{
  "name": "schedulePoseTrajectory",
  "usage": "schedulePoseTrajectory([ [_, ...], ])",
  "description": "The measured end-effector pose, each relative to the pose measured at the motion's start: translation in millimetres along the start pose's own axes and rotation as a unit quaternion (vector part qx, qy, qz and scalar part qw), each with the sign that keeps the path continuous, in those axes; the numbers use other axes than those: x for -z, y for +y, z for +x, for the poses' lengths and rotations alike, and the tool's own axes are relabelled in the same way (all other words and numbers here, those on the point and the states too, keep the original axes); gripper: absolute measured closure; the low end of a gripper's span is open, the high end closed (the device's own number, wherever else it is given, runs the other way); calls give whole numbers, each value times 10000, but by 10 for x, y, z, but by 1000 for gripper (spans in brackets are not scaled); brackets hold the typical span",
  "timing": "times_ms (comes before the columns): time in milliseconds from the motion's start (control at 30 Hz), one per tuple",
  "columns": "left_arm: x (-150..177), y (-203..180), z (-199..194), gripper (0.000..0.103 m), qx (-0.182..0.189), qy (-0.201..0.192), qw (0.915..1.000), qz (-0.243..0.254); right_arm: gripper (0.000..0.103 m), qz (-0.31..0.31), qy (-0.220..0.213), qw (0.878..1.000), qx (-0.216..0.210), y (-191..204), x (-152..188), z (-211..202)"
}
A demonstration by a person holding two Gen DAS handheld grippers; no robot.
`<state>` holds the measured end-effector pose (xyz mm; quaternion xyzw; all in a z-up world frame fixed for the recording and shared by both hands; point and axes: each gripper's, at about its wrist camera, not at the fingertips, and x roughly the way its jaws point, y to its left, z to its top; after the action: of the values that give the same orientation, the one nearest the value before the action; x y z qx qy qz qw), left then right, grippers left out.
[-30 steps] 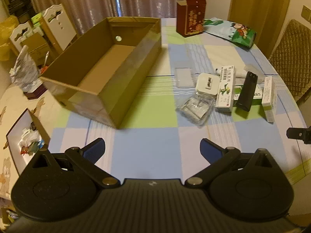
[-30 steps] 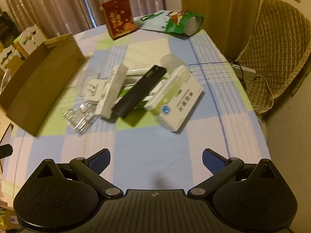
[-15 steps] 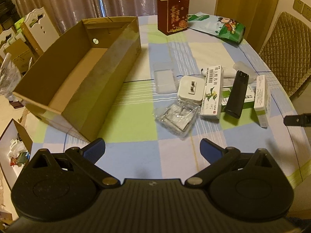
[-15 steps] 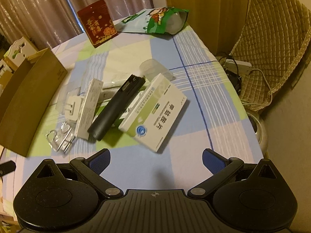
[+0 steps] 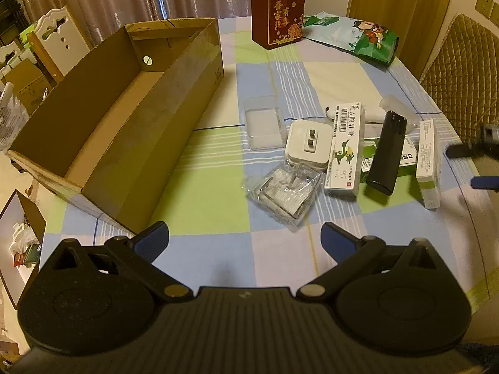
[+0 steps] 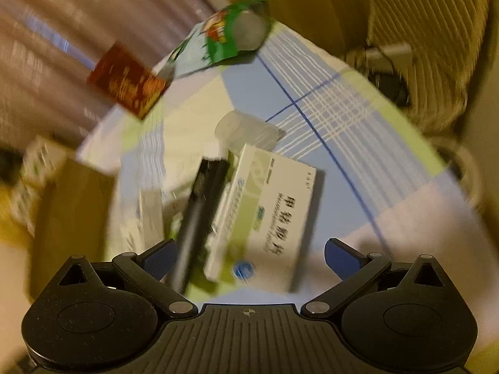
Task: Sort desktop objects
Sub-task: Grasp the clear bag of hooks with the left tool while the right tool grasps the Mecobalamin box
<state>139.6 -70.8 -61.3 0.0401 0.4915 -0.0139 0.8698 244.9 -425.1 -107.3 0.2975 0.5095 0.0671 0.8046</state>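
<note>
both grippers gape: left gripper [image 5: 244,238] over bare cloth, right gripper [image 6: 249,254] (blurred) seemingly over medicine box [image 6: 268,215].

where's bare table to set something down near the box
Bare cloth lies between the open brown cardboard box and the clear plastic tray, and along the near edge before the left gripper. It is crowded right of the white square charger.

A matt brown corrugated-cardboard box [image 5: 124,118] sits on the worktop's soft checked cloth [image 5: 218,212]. The crinkled clear plastic bag [image 5: 285,191] looks glossy, the black cylindrical device [image 5: 386,152] smooth matt plastic. The white-and-green medicine carton [image 6: 268,215] is smooth printed paperboard.
</note>
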Motion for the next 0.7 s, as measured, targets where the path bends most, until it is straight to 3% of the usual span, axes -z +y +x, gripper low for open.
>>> schedulePoseTrajectory([
  [200,-29,-19,80,1,-11,56,10000,26,0,1053,-66,9941,-260,-258,-180,232],
  [400,-43,-29,175,1,25,85,9999,78,0,1029,-75,9946,-106,-279,-270,383],
  [433,-42,-29,198,1,36,87,9999,94,9,1000,-65,9949,-100,-284,-263,412],
  [467,-42,-33,226,1,46,88,9999,124,27,965,-56,9952,-122,-285,-254,439],
  [700,-29,-165,483,2,368,150,9969,685,33,490,125,9986,-127,-304,-241,430],
])
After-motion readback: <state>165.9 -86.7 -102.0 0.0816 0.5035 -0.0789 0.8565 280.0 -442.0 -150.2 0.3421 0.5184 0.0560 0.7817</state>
